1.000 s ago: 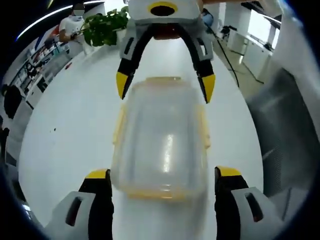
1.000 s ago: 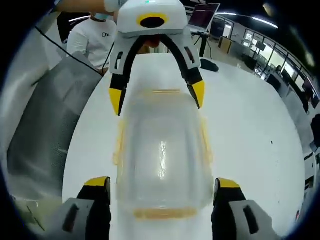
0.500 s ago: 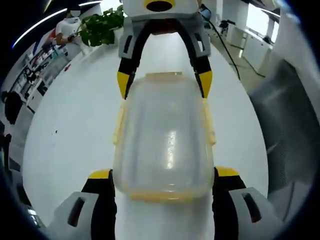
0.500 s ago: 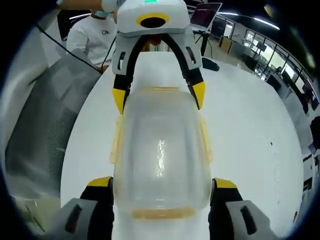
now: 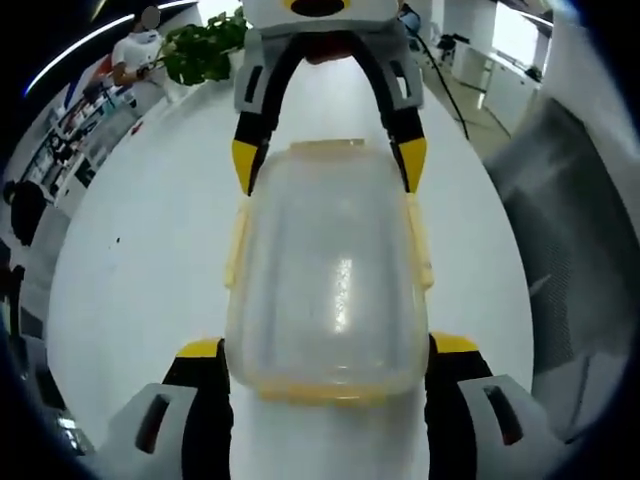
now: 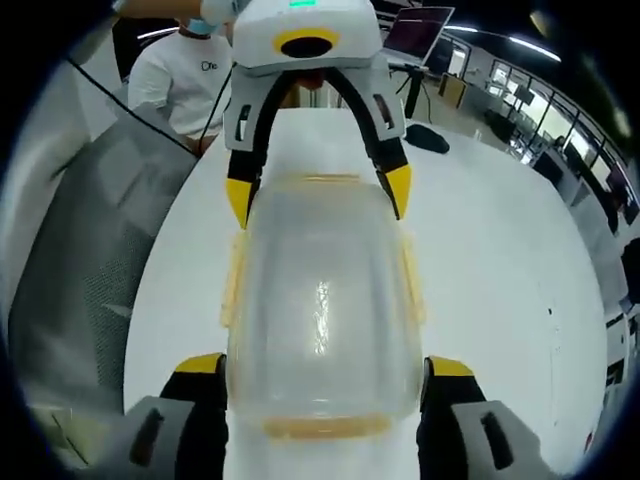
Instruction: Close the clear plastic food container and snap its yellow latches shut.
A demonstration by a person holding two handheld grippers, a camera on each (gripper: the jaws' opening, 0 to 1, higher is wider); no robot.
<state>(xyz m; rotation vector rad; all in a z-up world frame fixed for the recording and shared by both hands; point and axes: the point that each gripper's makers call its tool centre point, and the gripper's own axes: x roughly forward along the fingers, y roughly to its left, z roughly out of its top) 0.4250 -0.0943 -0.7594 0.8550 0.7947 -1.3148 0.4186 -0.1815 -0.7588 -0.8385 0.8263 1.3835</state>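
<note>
Two grippers are set at opposite ends of the clear container (image 5: 325, 270), which lies lid-on on the white table (image 5: 140, 260). Left gripper (image 5: 325, 350): jaws spread wide, container's near end flanked, contact can't be told. Right gripper (image 6: 325, 365): same, jaws wide either side of its end. Yellow latches (image 5: 237, 245) are seen along both long sides and at the ends; whether snapped can't be told. Potted plant (image 5: 205, 45) is seen at far table end.

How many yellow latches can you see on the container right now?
4. On the container: near-end latch, far-end latch between the right gripper tips, left-side latch, right-side latch. None looks hidden.
</note>
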